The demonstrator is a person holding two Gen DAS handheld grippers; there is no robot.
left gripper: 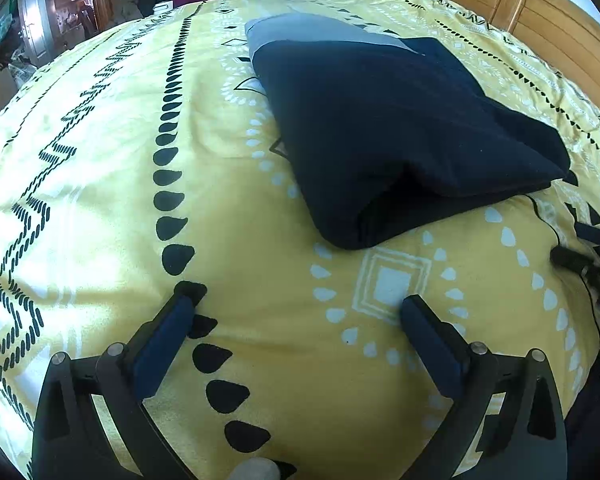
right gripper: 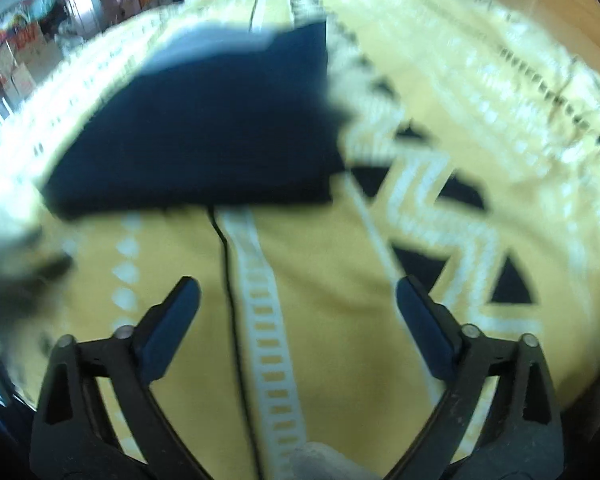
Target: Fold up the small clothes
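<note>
Garment: a folded navy garment [left gripper: 384,128] with a grey band at its far end lies on the yellow patterned bedspread [left gripper: 100,200].
Left gripper [left gripper: 296,308]: spread wide, empty, over bare bedspread near the garment's front corner.
Right gripper [right gripper: 298,292]: spread wide, empty; that view is blurred, garment ahead.
Headboard [left gripper: 548,16]: wooden, beyond the bed.

The left hand-held gripper [left gripper: 298,304] has its two dark fingers [left gripper: 168,340] spread wide apart, with nothing between them, angled forward and down. The right hand-held gripper [right gripper: 298,288] is spread just as wide and empty, its blue pads [right gripper: 428,328] facing each other across the gap; its view is blurred. In the left view, the right gripper's tip shows at the right edge.
</note>
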